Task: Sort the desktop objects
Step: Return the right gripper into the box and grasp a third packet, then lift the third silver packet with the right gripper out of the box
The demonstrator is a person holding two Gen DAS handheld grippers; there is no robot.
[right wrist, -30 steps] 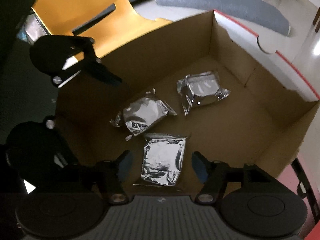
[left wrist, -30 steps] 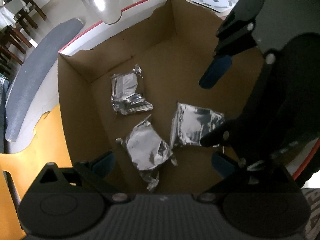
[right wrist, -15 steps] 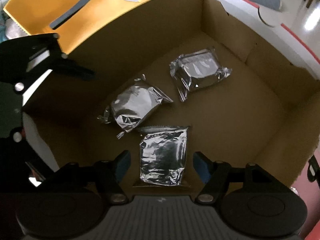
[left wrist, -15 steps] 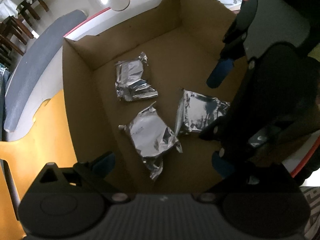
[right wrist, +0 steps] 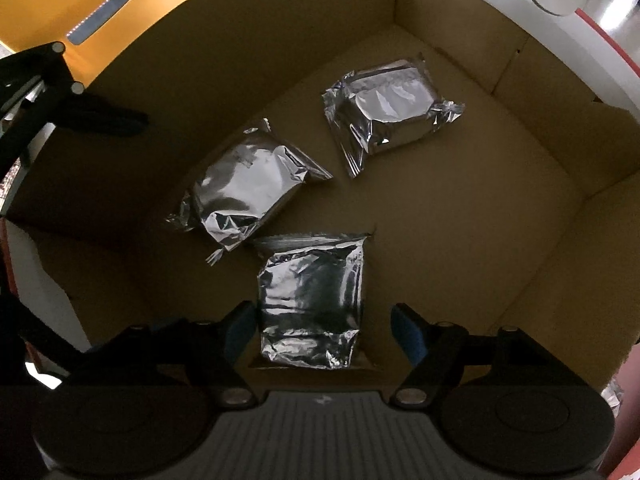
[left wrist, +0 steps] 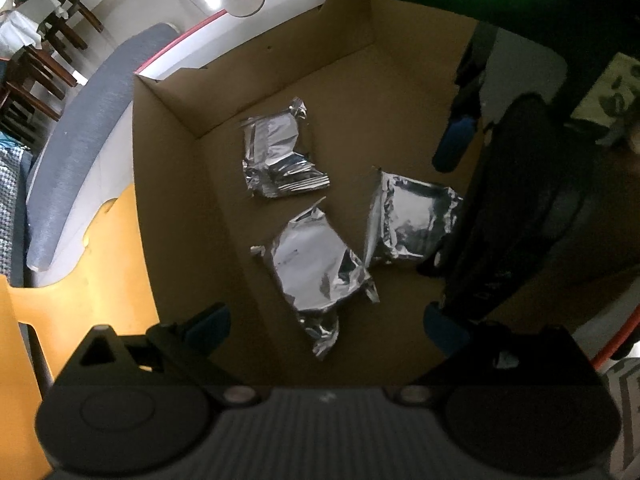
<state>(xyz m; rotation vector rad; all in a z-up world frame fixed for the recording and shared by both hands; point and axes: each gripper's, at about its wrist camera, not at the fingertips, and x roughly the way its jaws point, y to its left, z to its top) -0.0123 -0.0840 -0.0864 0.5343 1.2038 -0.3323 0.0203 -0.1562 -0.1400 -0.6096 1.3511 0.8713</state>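
Three silver foil packets lie on the floor of an open cardboard box [right wrist: 460, 40]. My right gripper [right wrist: 323, 330] points straight down into the box, its jaws opening. The nearest packet [right wrist: 312, 296] lies flat between its blue pads, which stand clear of it on both sides. The middle packet [right wrist: 248, 188] and the far packet [right wrist: 384, 116] lie beyond. In the left wrist view, my left gripper [left wrist: 326, 326] hangs open above the box's near side with nothing in it. There the right gripper [left wrist: 440, 208] straddles the right-hand packet [left wrist: 412, 220].
A yellow chair [left wrist: 100, 248] stands against the box's left wall. Beyond it lie a long grey cushion [left wrist: 80, 140] and the box's white, red-edged flap [left wrist: 224, 28]. Dark wooden chairs [left wrist: 40, 60] stand on the pale floor behind.
My right gripper has sunk deeper into the box and its jaws have spread a little wider around the nearest packet. The left gripper has barely moved.
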